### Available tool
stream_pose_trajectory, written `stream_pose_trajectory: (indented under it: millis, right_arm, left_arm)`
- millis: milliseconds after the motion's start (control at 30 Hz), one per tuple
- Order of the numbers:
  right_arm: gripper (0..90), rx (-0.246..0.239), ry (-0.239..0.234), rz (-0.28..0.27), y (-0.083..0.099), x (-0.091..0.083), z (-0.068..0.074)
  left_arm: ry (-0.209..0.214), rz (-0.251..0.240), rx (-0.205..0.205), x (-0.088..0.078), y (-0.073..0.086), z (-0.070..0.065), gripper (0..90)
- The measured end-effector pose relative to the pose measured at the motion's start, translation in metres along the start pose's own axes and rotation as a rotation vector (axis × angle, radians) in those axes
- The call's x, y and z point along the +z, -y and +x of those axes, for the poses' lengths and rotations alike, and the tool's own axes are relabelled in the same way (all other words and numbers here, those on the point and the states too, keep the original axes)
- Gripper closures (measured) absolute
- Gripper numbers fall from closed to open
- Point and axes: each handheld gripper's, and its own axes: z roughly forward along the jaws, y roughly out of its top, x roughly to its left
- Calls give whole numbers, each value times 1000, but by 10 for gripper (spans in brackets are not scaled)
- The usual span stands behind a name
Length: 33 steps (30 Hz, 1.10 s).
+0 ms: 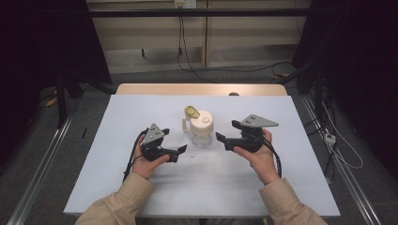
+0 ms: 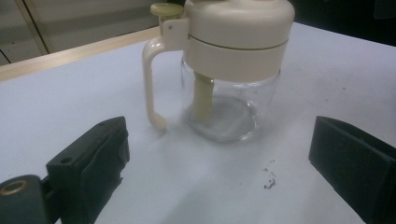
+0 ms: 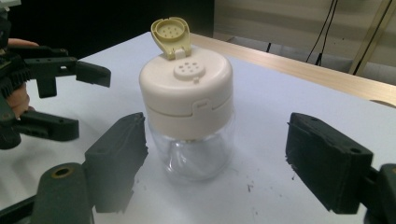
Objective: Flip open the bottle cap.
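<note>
**Item: glass shaker jar with cream plastic cap, on table between two hand-held grippers**

Location: the jar [image 1: 202, 131] stands upright near the middle of the white table [image 1: 117, 178], between the two grippers and touching neither. A few dark specks [image 2: 269, 179] lie on the table just in front of it.

Build: clear glass body [image 2: 229, 112], apparently empty; broad cream cap [image 3: 187, 93] with a cluster of sprinkle holes [image 3: 189, 70]; yellowish flip lid [image 3: 171, 33] hinged up and standing open; thin cream side handle [image 2: 150, 84] running down from the cap, its foot at the table.

Left gripper [image 1: 180, 151]: jaws set wide apart, nothing between them, short of the jar on its handle side.

Right gripper [image 1: 220, 139]: jaws spread wide, empty, aimed at the jar's other side.

Handling, as judged: light for its size, rigid, and breakable at the glass. The glass is smooth and likely slippery under the pads; the plastic cap offers a duller, surer surface. The cap's straight side wall looks the best place to take hold, with the pads on opposite sides, clear of the hinge. The slim handle seems too thin for a firm hold. The open flip lid could snag or snap shut if knocked.
</note>
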Motion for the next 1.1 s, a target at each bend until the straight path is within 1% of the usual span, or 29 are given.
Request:
stream_pose_trajectory:
  millis: [133,167,200,300,433,467,600,667,733,800,833,933,1100]
  right_arm:
    - [195,-4,5,11,8,-8,-2]
    - [195,-1,7,9,10,-11,-2]
    - [195,1,5,7,12,-13,-3]
    - [193,8,12,3,19,-20,-6]
    - [191,17,18,-4,28,-30,-10]
    - [191,18,20,-5,31,-33,-11]
    - [187,19,34,-6,41,-43,-15]
    - [185,19,42,-8,45,-47,-15]
    - [180,16,46,-13,49,-50,-15]
    - [179,20,47,-15,53,-53,-15]
    - [178,22,45,-14,55,-54,-15]
    - [174,13,45,-8,59,-57,-13]
    - [167,11,54,4,67,-62,-15]
  left_arm:
    - [-5,7,-15,-11,4,4,52]
    - [-8,11,-5,-14,5,6,52]
    - [-4,13,-12,-17,6,7,52]
    - [-6,11,-9,-25,9,9,52]
    - [-16,10,-3,-35,12,12,52]
    - [-19,11,4,-38,12,13,52]
    - [-17,14,-12,-46,16,16,52]
    - [-23,15,-13,-51,18,18,52]
    - [-32,10,-21,-56,20,19,53]
    - [-36,17,-14,-61,21,21,52]
    - [-38,12,-13,-63,22,21,52]
    - [-42,1,-18,-71,23,23,52]
    - [-52,3,-25,-80,30,25,52]
